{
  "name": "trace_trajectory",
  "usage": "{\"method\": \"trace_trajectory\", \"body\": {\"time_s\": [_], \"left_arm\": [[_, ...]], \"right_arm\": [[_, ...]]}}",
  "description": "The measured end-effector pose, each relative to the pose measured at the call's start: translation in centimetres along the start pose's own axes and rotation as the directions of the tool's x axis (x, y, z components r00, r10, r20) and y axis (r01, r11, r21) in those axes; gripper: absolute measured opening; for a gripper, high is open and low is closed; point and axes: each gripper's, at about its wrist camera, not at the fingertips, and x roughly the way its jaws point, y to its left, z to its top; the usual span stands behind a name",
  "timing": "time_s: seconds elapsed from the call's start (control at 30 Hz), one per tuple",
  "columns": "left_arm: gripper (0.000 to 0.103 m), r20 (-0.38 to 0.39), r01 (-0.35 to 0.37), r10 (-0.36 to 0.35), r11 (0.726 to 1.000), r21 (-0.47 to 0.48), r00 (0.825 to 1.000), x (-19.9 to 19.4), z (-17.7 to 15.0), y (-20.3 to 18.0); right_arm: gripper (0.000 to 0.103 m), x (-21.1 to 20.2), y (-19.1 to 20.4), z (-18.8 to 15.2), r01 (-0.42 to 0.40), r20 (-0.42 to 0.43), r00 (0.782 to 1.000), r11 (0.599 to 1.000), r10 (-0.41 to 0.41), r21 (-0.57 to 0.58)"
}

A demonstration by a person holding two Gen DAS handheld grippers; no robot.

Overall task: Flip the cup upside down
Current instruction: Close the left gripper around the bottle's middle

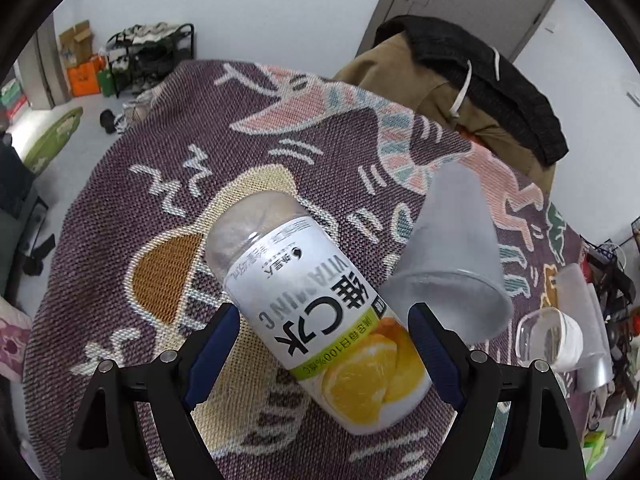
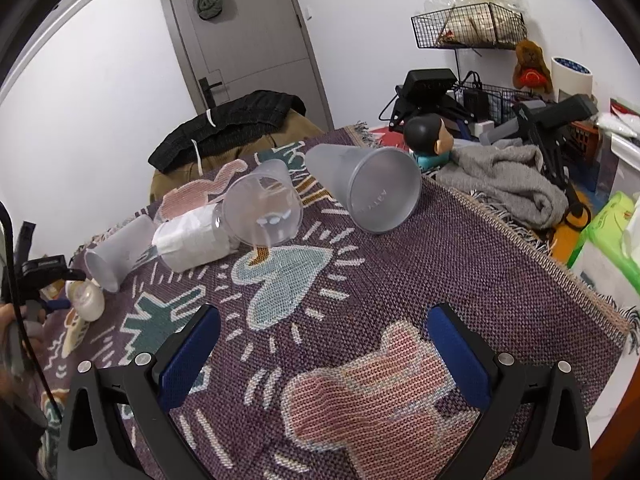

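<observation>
In the left wrist view, a clear bottle (image 1: 316, 304) with a white and orange vitamin label stands between the fingers of my left gripper (image 1: 324, 340), base away from the camera; the fingers are spread beside it with gaps. A frosted cup (image 1: 452, 248) lies tilted just right of it. In the right wrist view, my right gripper (image 2: 324, 352) is open and empty above the woven cloth (image 2: 440, 264). A frosted cup (image 2: 368, 188) lies on its side ahead, mouth toward me. A clear cup (image 2: 260, 212) and another frosted cup (image 2: 116, 252) lie further left.
A white paper roll (image 2: 196, 240) lies between the cups. A grey blanket (image 2: 508, 184), a doll (image 2: 428, 136) and wire baskets (image 2: 472, 28) crowd the right side. A chair with dark clothes (image 2: 232, 128) stands behind the table. More cups (image 1: 560, 340) sit at the right.
</observation>
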Motion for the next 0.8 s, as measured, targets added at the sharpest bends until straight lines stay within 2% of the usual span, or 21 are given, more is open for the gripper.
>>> {"method": "trace_trajectory", "body": {"time_s": [0.17,0.2,0.23,0.33,0.8], "left_arm": [[0.086,-0.018,-0.030,0.031,0.999,0.039,0.999,1.0,0.3,-0.4],[0.083,-0.028,-0.030,0.031,0.999,0.039,0.999,1.3,0.2,-0.2],[0.076,-0.039,-0.023,0.024,0.999,0.034,0.999,1.5,0.2,-0.1],[0.076,-0.034,-0.020,0.021,0.999,0.045,0.999,1.0,0.0,0.2],[0.066,-0.017,0.080,-0.078,0.988,0.133,0.997,-3.9,-2.9,-0.2]], "right_arm": [[0.103,0.2,-0.1,-0.1,-0.005,-0.005,1.000,1.000,0.005,-0.003],[0.103,0.2,-0.1,-0.1,-0.005,-0.005,1.000,1.000,0.005,-0.003],[0.103,0.2,-0.1,-0.1,-0.004,-0.006,1.000,1.000,0.004,-0.003],[0.103,0.2,-0.1,-0.1,-0.006,-0.004,1.000,1.000,0.006,-0.004],[0.103,-0.5,2.0,-0.6,-0.046,-0.025,0.999,0.997,0.045,-0.063]]}}
